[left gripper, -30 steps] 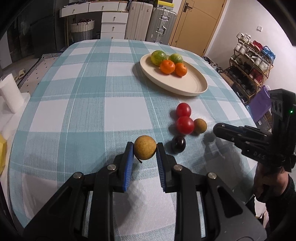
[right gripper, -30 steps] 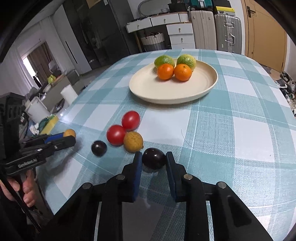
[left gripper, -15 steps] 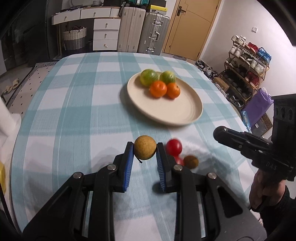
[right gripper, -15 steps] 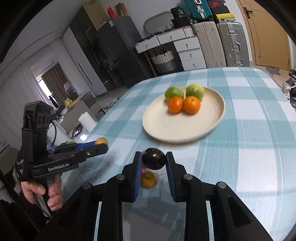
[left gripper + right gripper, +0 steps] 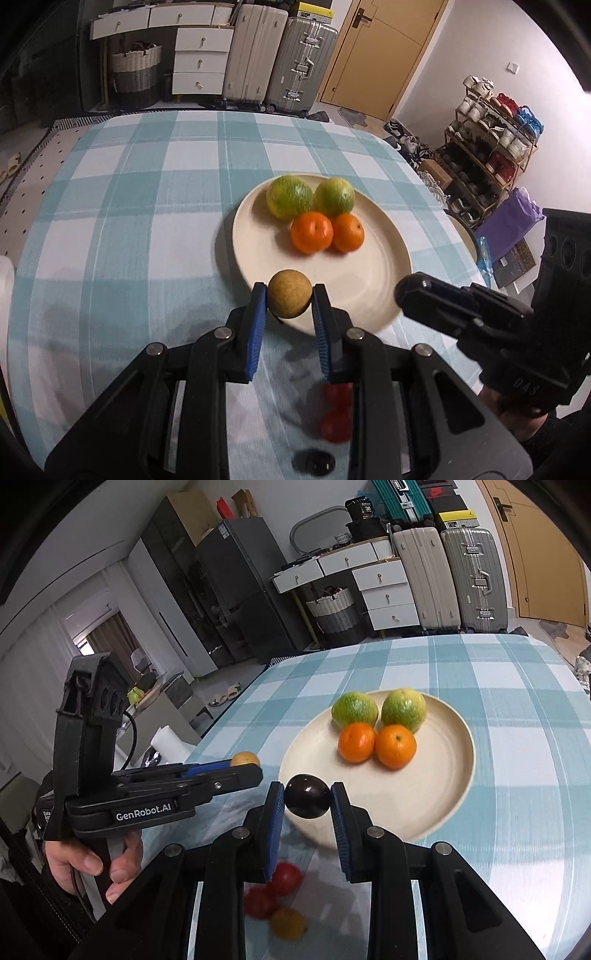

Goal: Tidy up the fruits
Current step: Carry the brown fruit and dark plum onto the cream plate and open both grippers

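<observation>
Left wrist view: left gripper (image 5: 289, 300) is pinching a tan round fruit (image 5: 289, 298) at frame centre, hanging over the near rim of the cream plate (image 5: 369, 291). Two green citrus (image 5: 289, 197) are sitting at the plate's far side, two oranges (image 5: 311, 232) just in front, touching them. Right gripper's (image 5: 402, 293) tips are poking in from the right edge; what it is carrying is not showing here. Red fruits (image 5: 335, 428) and a dark one (image 5: 318, 461) are lying blurred on the checked tablecloth (image 5: 110, 240) at bottom, behind the fingers.

Right wrist view: right gripper (image 5: 307, 796) is clamping a dark plum (image 5: 307, 796) at centre, over the plate's (image 5: 443, 797) lower-left rim. Only this view is showing the left gripper (image 5: 255, 771) side-on at left, tan fruit (image 5: 243, 758) peeking at its tip, a hand (image 5: 88, 864) gripping its handle. Two red fruits (image 5: 286, 878) and a yellowish one (image 5: 288, 923) are lying blurred at the bottom.
</observation>
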### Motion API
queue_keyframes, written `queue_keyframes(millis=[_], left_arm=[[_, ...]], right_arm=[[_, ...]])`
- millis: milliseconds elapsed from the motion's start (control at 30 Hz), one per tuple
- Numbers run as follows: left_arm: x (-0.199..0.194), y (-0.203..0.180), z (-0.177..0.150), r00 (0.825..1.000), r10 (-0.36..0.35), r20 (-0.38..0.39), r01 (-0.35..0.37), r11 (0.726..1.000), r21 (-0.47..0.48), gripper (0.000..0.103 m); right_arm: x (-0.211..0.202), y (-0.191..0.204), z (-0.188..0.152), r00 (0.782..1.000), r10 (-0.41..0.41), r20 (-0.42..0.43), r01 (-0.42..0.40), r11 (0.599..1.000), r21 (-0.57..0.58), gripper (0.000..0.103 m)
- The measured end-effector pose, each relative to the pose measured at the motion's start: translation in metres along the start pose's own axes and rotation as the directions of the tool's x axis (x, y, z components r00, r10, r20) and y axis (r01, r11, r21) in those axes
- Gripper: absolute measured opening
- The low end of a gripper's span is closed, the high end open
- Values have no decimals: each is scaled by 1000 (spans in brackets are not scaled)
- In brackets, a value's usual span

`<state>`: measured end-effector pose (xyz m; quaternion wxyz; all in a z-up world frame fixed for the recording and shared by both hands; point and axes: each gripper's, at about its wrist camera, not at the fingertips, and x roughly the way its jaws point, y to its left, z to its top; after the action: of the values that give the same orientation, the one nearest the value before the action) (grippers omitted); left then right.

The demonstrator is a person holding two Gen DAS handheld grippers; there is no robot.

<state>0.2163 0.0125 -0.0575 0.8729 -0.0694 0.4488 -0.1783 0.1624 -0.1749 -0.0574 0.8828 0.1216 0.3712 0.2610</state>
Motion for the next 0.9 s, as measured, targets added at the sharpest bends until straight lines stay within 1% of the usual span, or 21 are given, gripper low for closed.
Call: queue_keyframes(millis=[100,233,333,400,467,600,900], left_arm=[[14,1,15,1000,5,-6,-5,1000,7,22],[35,7,32,1000,-10,-30,10,1000,-7,22],[49,12,40,999,-15,-46,14,1000,-18,22],[57,16,45,998,-20,-56,19,1000,-19,22],[63,19,47,998,-27,-63,26,999,-20,22],[77,21,50,994,-68,-86,68,998,-7,22],[90,23,53,989,-108,-101,107,994,-15,22]], right_arm=[[9,-3,8,1000,-11,-1,11,1000,-3,26],[27,-6,19,999,-41,-22,40,999,-16,26],[40,-6,24,998,-43,-36,42,999,-28,26],[48,-6,25,997,-60,-44,58,997,-44,26],[55,-8,24,996,-66,-60,63,997,-47,26],[69,-10,20,991,-84,-106,78,995,-54,26],[79,-11,18,988,-95,-120,87,994,-67,26]])
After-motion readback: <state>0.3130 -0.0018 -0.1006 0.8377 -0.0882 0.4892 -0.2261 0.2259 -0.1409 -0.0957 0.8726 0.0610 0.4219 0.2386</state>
